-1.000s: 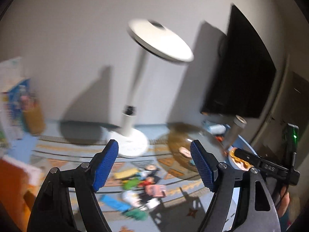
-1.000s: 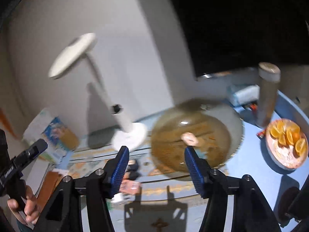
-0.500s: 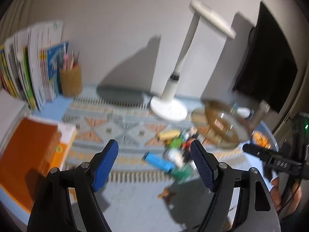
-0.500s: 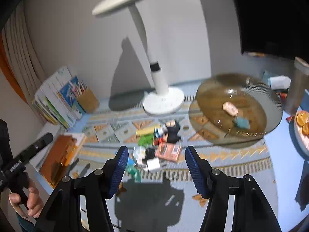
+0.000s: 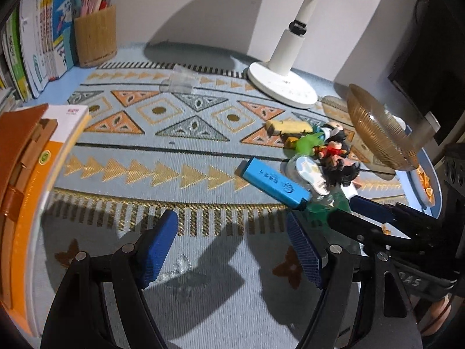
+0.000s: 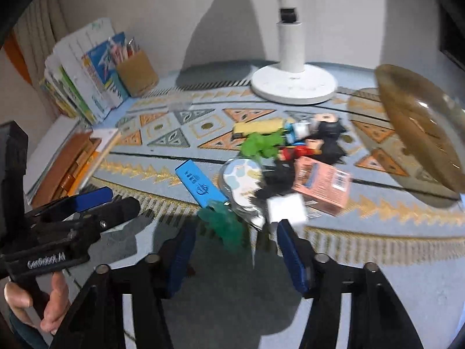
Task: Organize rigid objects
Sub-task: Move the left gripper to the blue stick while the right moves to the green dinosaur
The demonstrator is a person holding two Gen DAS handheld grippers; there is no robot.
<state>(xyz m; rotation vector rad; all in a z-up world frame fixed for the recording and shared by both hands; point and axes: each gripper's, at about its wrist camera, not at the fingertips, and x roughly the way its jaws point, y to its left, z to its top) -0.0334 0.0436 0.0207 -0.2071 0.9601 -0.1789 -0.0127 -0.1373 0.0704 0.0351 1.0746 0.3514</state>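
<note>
While we are holding both tools over the near edge of the patterned mat (image 5: 180,122), neither one is gripping anything. Our left tool (image 5: 232,245) is hanging with its blue pads spread wide above the mat's fringe, nothing between them. Our right tool (image 6: 234,250) is likewise gaping, its pads standing either side of a dark green toy (image 6: 225,226) that is lying at the front of the pile, though we cannot tell whether they are touching it.

The rigid objects are sitting in a loose heap on the right half of the mat. A blue rectangular case (image 5: 273,181) is lying slantwise at the heap's left edge, just beside a round white-and-blue piece (image 6: 242,181). Behind them we are seeing a yellow block (image 5: 287,126), a bright green toy (image 6: 261,145) and a red-and-black figure (image 5: 334,152). A pink box (image 6: 321,184) is resting at the heap's right side, with a white cube (image 6: 286,209) touching its near corner.

An amber glass bowl (image 6: 421,128) is sitting to the right of the heap. A white lamp base (image 5: 282,85) is standing behind it, near the wall. Books (image 5: 29,46) and a pencil holder (image 5: 94,39) are lining the far left corner of the bench, and an orange notebook (image 5: 32,180) is lying at the mat's left edge.
</note>
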